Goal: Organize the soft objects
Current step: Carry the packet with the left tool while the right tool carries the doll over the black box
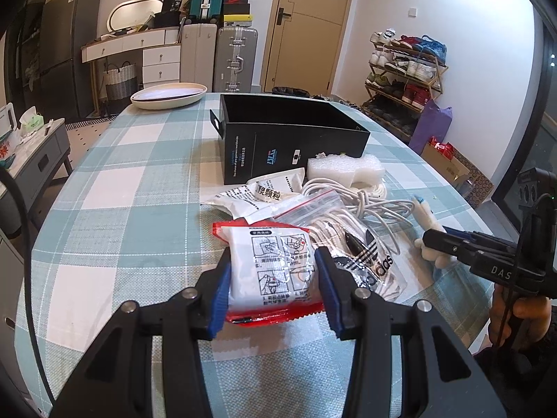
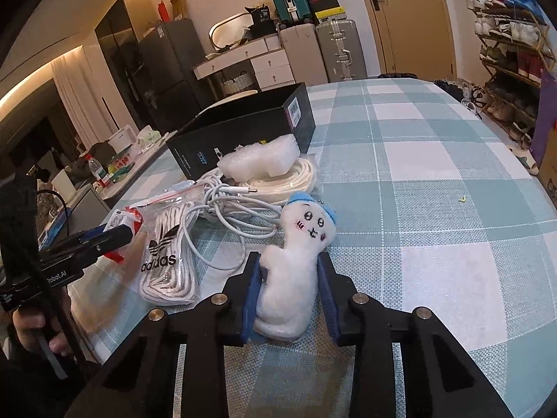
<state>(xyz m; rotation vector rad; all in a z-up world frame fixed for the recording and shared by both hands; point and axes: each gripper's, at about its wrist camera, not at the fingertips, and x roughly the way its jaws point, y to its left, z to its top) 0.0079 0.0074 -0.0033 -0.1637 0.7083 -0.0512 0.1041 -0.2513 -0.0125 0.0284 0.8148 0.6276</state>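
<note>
My left gripper (image 1: pixel 275 289) reaches forward low over the table, its blue pads on either side of a red-edged white packet (image 1: pixel 275 271); the pads touch both flanks of the packet, so I take it as clamped, with the packet's near edge resting on the checked tablecloth (image 1: pixel 122 188). My right gripper (image 2: pixel 290 292) comes in level too, and its pads press the body of a white plush toy (image 2: pixel 296 271) with a blue cap, head pointing toward 12 o'clock. In the left wrist view that right gripper (image 1: pixel 438 240) enters from 3 o'clock with the toy (image 1: pixel 430 223) at its tip, and my hand (image 1: pixel 522 310) grips the handle behind it.

Beyond the packet, toward 12 o'clock, lie a white sachet (image 1: pixel 257 195) with printed text, a zip bag of white laces (image 1: pixel 351 244) bearing an adidas mark at 1 o'clock, a tangle of white cable (image 1: pixel 369 198), and a block of white foam (image 1: pixel 344 167). Just behind the foam stands an open black box (image 1: pixel 289 139), touching or almost touching it. At 11 o'clock, far across the table, sits a cream oval tray (image 1: pixel 169 95).

Around the room: silver suitcases (image 1: pixel 235 59) and a door (image 1: pixel 310 24) at 12 o'clock, a shoe rack (image 1: pixel 403 69) at 2 o'clock, a white dresser (image 1: pixel 139 52) at 10 o'clock.
</note>
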